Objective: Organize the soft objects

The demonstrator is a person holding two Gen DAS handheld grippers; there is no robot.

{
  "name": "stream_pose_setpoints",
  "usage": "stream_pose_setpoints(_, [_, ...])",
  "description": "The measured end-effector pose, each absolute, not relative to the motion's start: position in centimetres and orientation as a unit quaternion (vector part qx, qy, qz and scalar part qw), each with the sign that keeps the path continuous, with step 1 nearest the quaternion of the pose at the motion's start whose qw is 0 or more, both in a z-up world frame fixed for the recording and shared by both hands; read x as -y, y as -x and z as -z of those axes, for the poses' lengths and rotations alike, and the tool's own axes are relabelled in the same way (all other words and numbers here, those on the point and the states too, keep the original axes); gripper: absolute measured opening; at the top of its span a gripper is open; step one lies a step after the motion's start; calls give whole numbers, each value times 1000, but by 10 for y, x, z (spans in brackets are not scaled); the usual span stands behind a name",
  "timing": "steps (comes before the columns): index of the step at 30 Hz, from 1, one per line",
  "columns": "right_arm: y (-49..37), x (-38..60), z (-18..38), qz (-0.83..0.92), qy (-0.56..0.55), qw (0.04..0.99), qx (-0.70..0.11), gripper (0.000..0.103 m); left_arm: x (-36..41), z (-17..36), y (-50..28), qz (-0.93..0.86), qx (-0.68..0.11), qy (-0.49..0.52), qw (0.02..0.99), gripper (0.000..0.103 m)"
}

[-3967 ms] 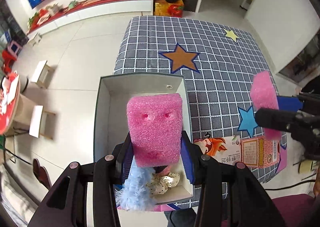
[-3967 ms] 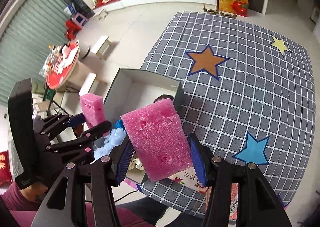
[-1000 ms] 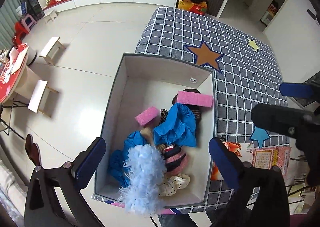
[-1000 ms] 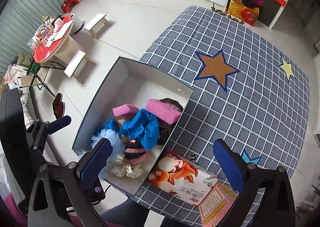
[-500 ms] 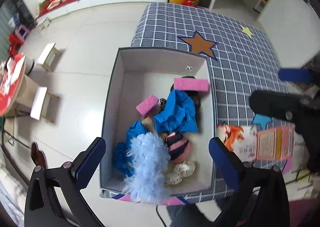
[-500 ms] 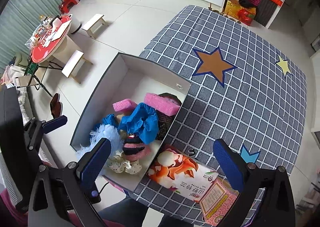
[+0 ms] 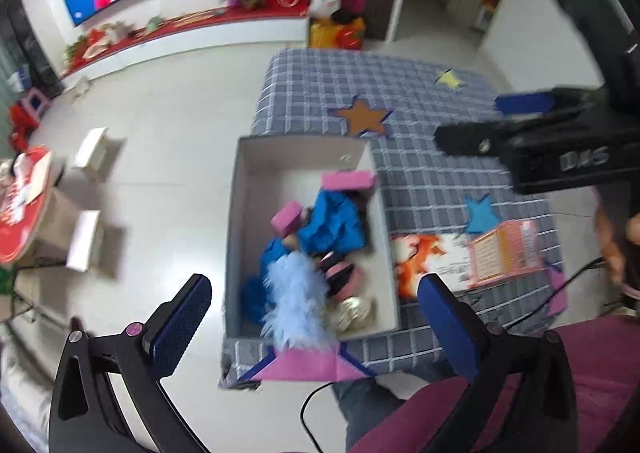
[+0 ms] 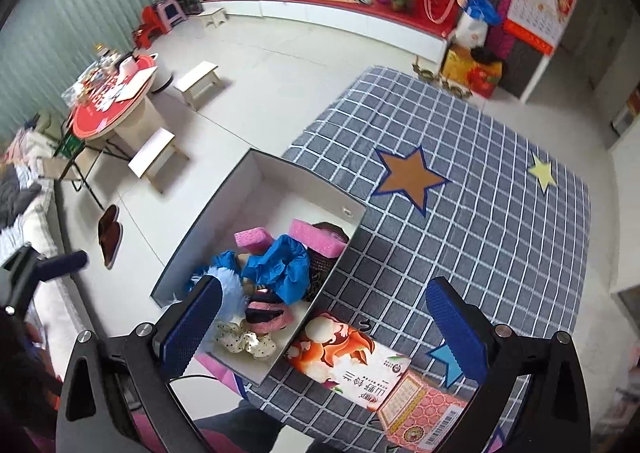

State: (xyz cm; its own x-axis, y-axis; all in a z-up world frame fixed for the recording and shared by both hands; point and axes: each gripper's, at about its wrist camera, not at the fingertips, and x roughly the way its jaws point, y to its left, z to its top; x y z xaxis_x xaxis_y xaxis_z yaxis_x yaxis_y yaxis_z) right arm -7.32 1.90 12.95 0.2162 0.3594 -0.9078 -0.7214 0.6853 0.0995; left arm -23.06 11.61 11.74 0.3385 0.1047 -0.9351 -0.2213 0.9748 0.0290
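Note:
A grey box with white inside (image 7: pixel 240 213) (image 8: pixel 224 189) stands at the left edge of the checked table. It holds two pink foam blocks (image 7: pixel 348 179) (image 7: pixel 286 222) (image 8: pixel 318 239) (image 8: pixel 253 239), a blue cloth (image 7: pixel 334 225) (image 8: pixel 280 267), a light blue fluffy piece (image 7: pixel 298 299), a pink and black band (image 8: pixel 266 315) and a dotted scrunchie (image 8: pixel 244 341). My left gripper (image 7: pixel 316 323) is open and empty, high above the box's near end. My right gripper (image 8: pixel 324 329) is open and empty, above the box's near right corner.
An orange and white pack (image 7: pixel 428 265) (image 8: pixel 344 361) and a pink carton (image 7: pixel 504 253) (image 8: pixel 424 409) lie on the table (image 8: pixel 500 237) right of the box. Stools (image 8: pixel 154 157) and a red round table (image 8: pixel 112 105) stand on the floor at the left.
Four seconds ago each gripper held a pink foam block; both blocks now lie in the box. Over the last second both open grippers have risen and pulled back from the box.

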Motion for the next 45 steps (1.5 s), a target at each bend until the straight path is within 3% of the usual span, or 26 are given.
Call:
stream_pose_setpoints(7, [86,-30,-116,-384,191,734,-526,103,-87,-122,232,-110,-581,-7,806,103])
stream_pose_setpoints(18, [86,-28,-103,-401,175,709,-554,103,-83,-106,230,-115,-621,3,776,103])
stream_pose_setpoints(45, [92,-32,-86,-415,180,683,-574,103,-89,-105,236,-143,-623,16,769,103])
